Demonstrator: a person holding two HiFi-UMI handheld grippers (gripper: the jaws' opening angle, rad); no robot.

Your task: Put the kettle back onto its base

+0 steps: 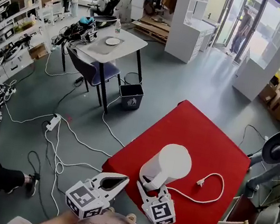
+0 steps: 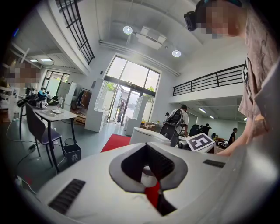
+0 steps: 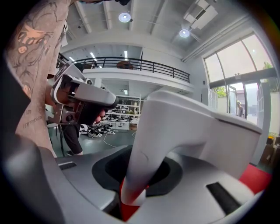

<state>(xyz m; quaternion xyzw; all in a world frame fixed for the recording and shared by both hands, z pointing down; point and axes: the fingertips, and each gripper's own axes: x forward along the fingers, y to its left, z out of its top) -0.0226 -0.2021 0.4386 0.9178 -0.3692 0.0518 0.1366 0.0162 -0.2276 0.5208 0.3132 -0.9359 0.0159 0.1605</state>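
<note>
Placement is the step we judge to be in hand. Our right gripper (image 1: pixel 148 188) is clamped on the handle (image 3: pixel 153 144) of the white kettle (image 1: pixel 172 162), with the handle filling the hollow between the jaws. The kettle is low over the near part of the red table (image 1: pixel 215 143) and appears to lean a little away from us. We cannot tell whether its foot touches anything, since the gripper and the kettle body cover that spot. Our left gripper (image 1: pixel 124 179) hangs just beside it on the left, jaw tips together and holding nothing. A white cord (image 1: pixel 214 194) loops across the cloth to a loose plug (image 1: pixel 200 182) and runs back under the kettle. From that we take it the base lies there, though we cannot pick it out. Next, as we see it, the kettle must come upright, be centred over the base and go straight down until it seats flat. Only then should the right jaws let go. A tilted set-down could catch the rim or drag the cord.
</note>
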